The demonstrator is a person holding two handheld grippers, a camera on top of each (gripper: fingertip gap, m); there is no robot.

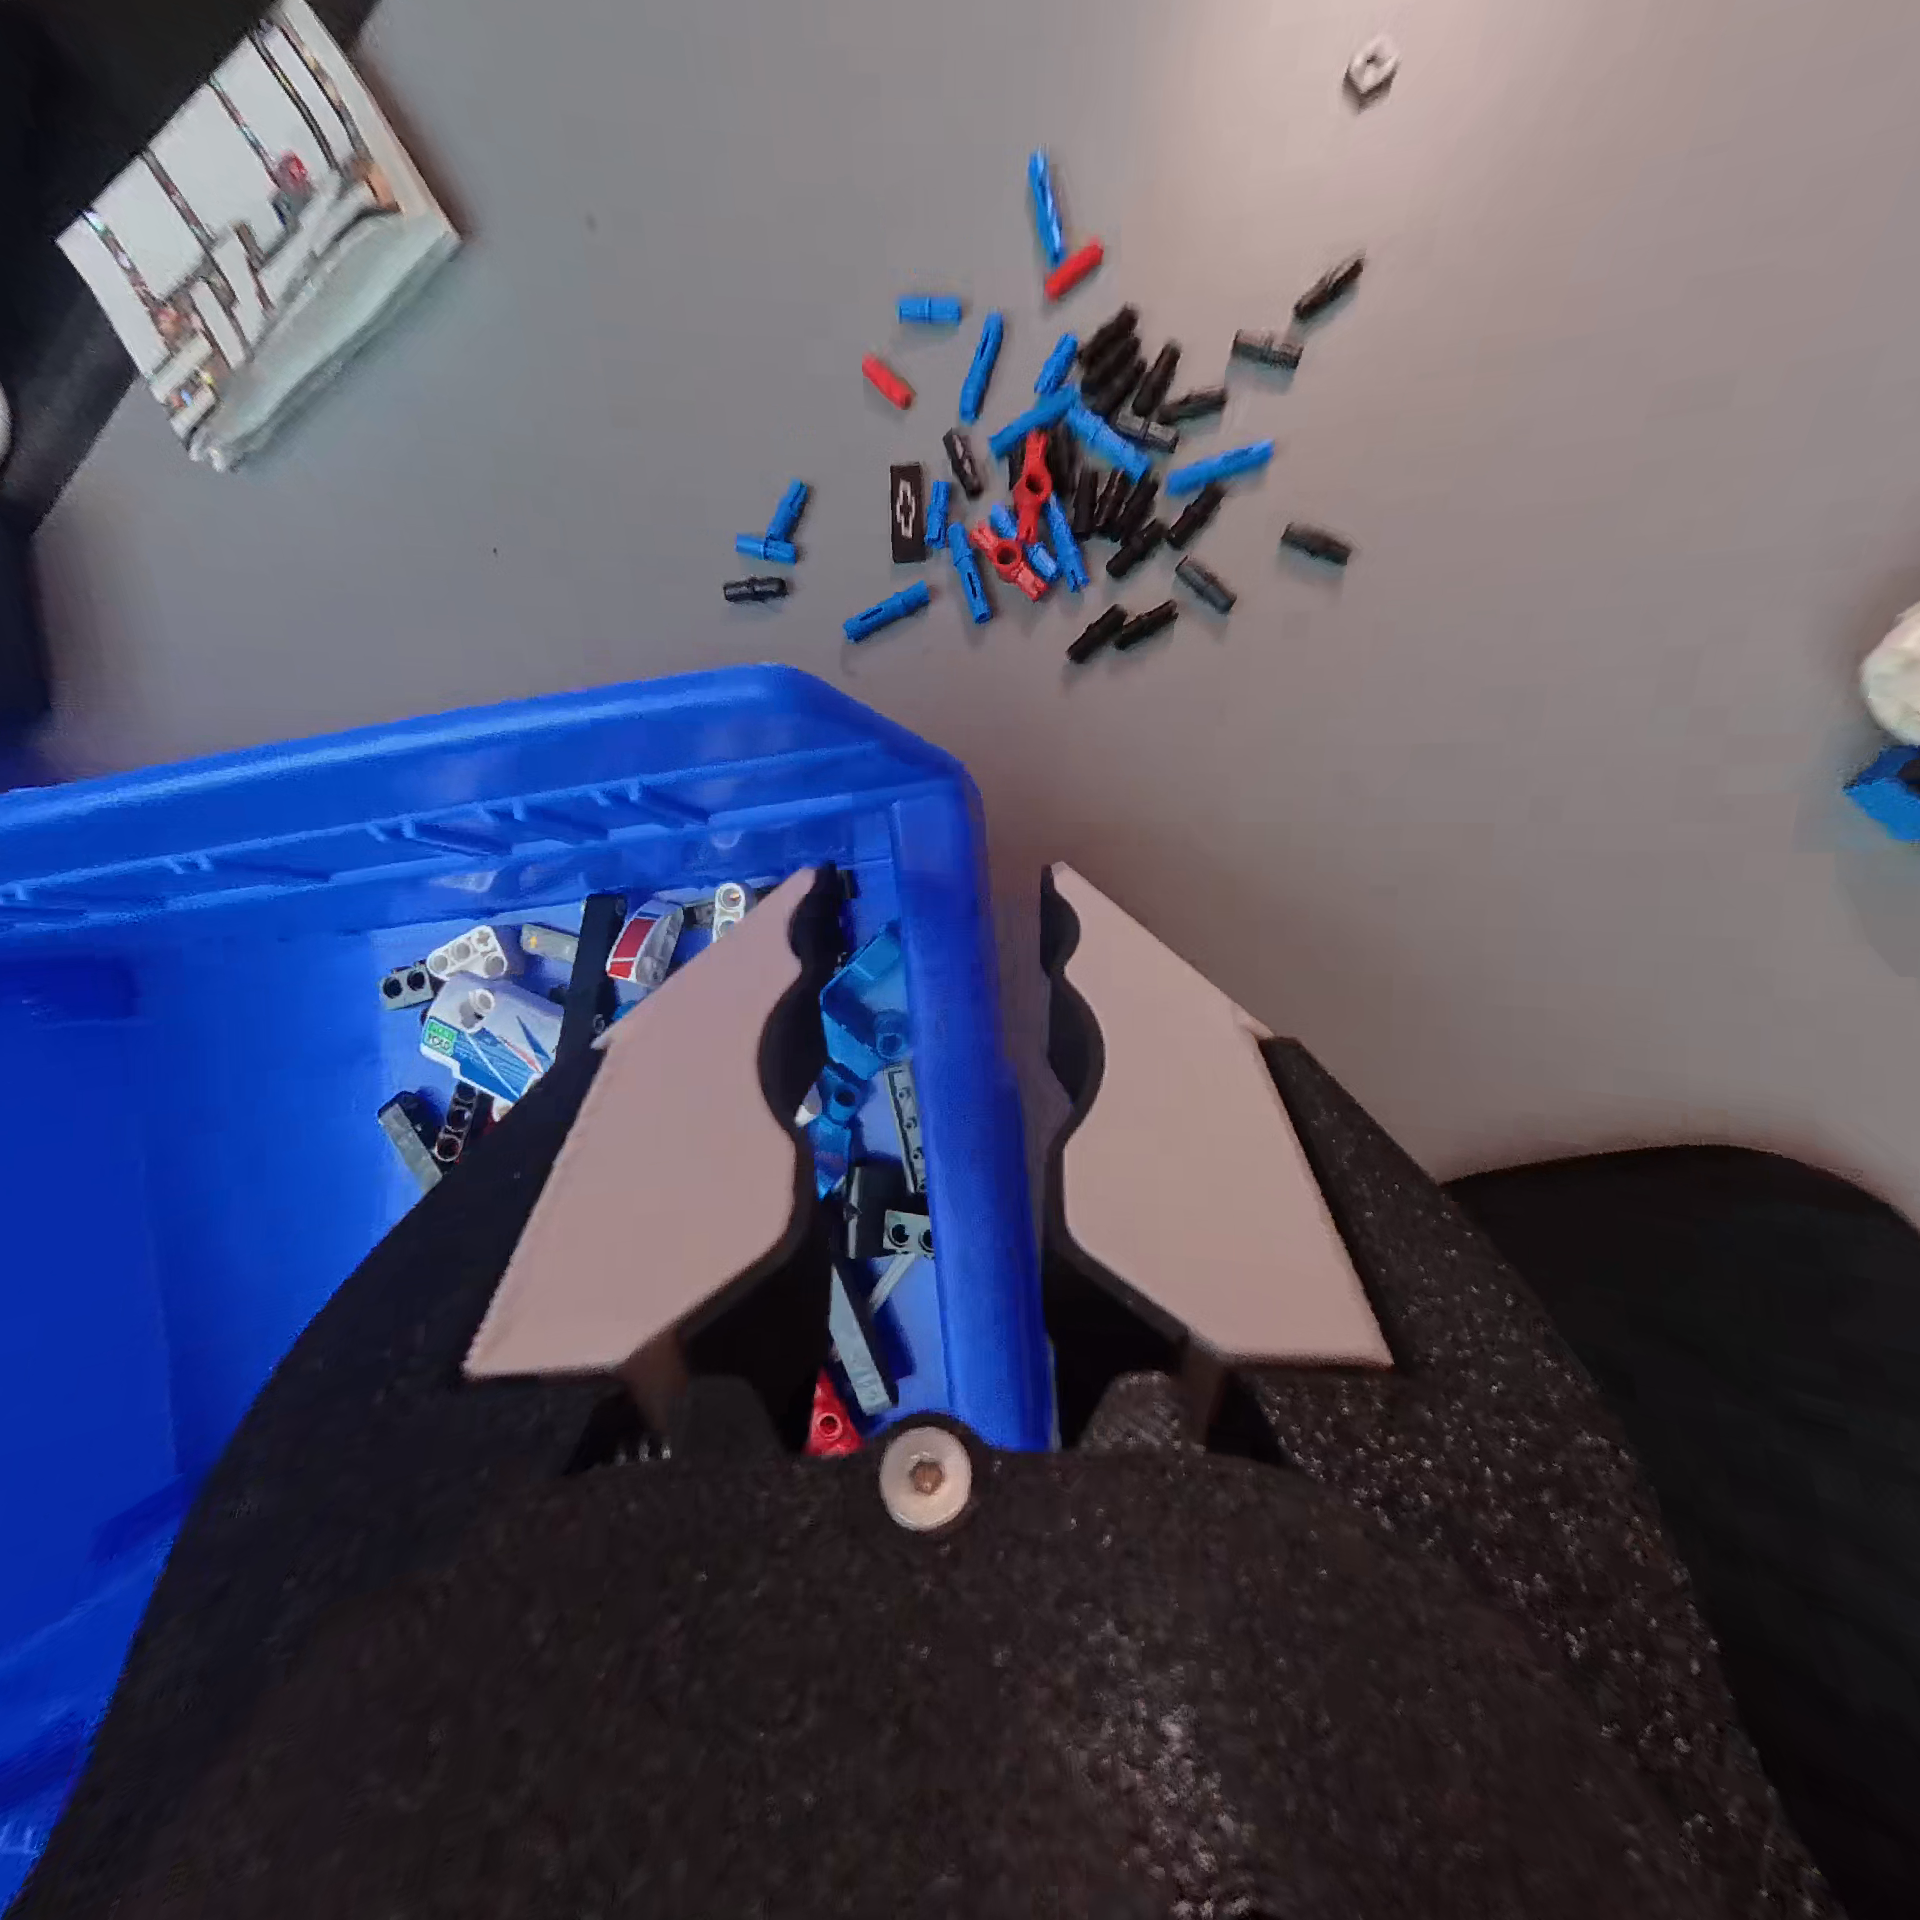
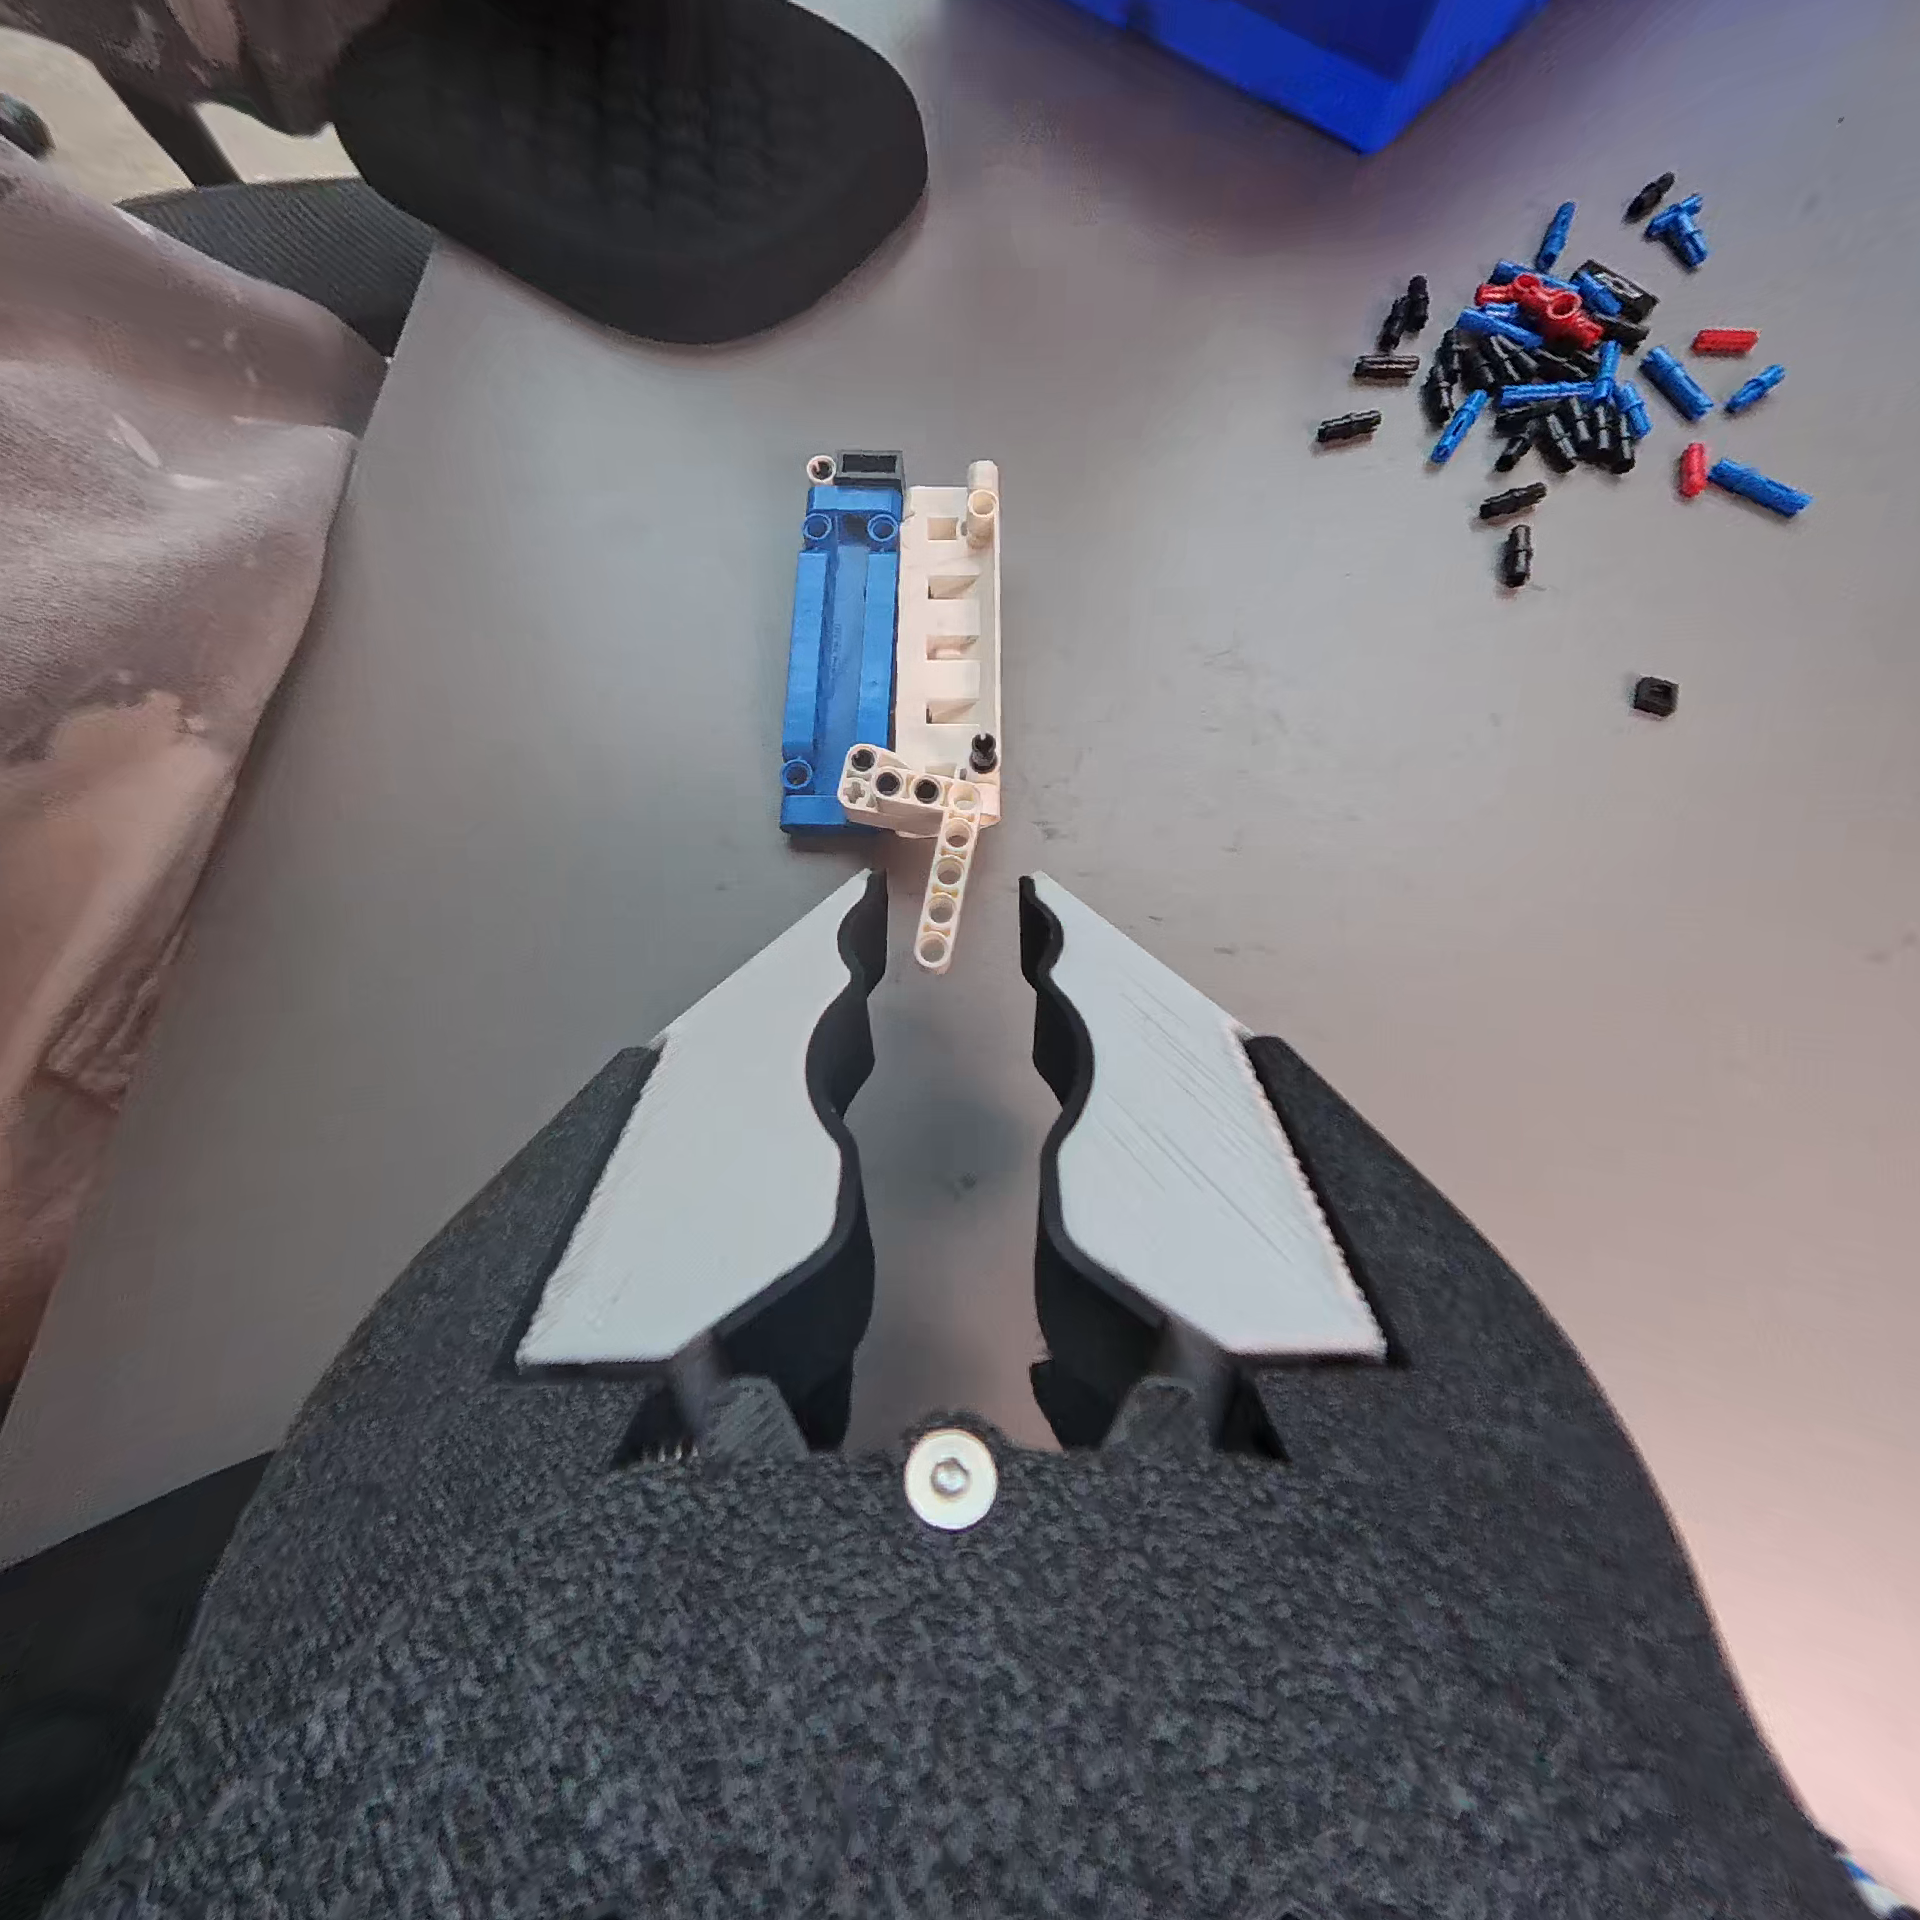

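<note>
My left gripper [image 1: 935, 883] is open and straddles the right wall of a blue plastic bin [image 1: 499, 790], one finger inside and one outside; whether it touches the wall I cannot tell. The bin holds several loose building pieces [image 1: 488, 1018], white, grey, black and blue. My right gripper [image 2: 951, 883] is open and empty just above the table, with the end of a white holed beam [image 2: 943, 899] between its fingertips. That beam belongs to a blue and white brick assembly [image 2: 894, 644] lying flat just ahead.
A scatter of blue, black and red connector pins [image 1: 1070, 447] lies on the grey table beyond the bin, also in the right wrist view [image 2: 1558, 374]. A booklet [image 1: 260, 239] lies far left. A black chair seat [image 2: 634, 156] and a pink cloth [image 2: 125, 520] border the table. About 30 centimetres separates my left fingertips from my right.
</note>
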